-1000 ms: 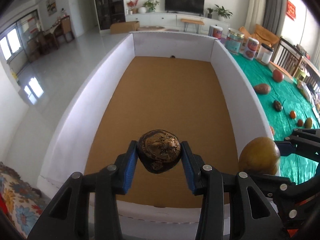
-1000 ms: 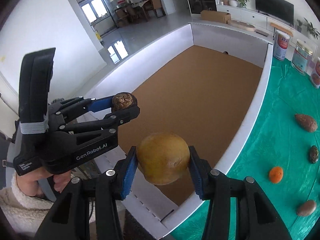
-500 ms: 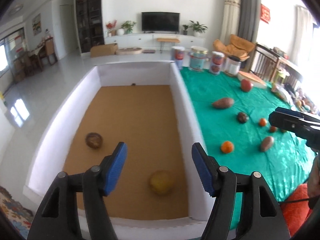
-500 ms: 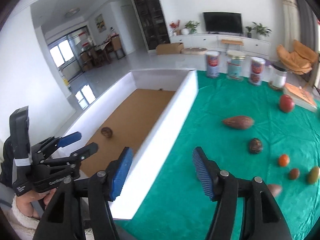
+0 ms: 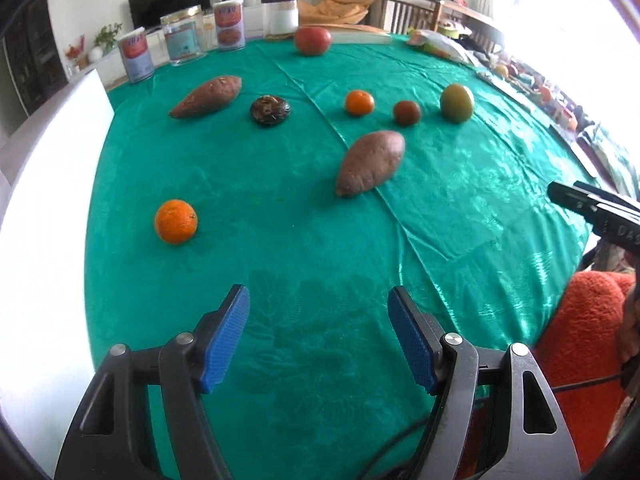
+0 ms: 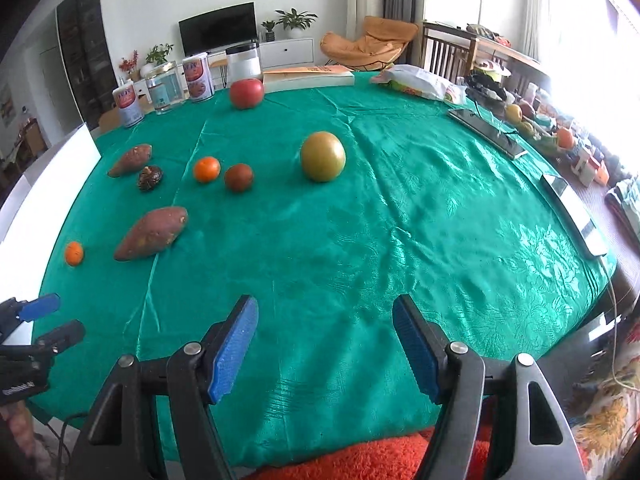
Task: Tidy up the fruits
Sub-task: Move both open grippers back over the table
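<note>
Left gripper (image 5: 318,336) and right gripper (image 6: 325,344): jaws apart, empty, above green tablecloth (image 6: 400,220) near edge; fruits scattered toward its left side.

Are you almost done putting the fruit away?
Not yet. Both the left gripper and the right gripper are open and hold nothing. Still on the green cloth: two oranges, a green fruit, a red one and more. The box is barely in view.
</note>
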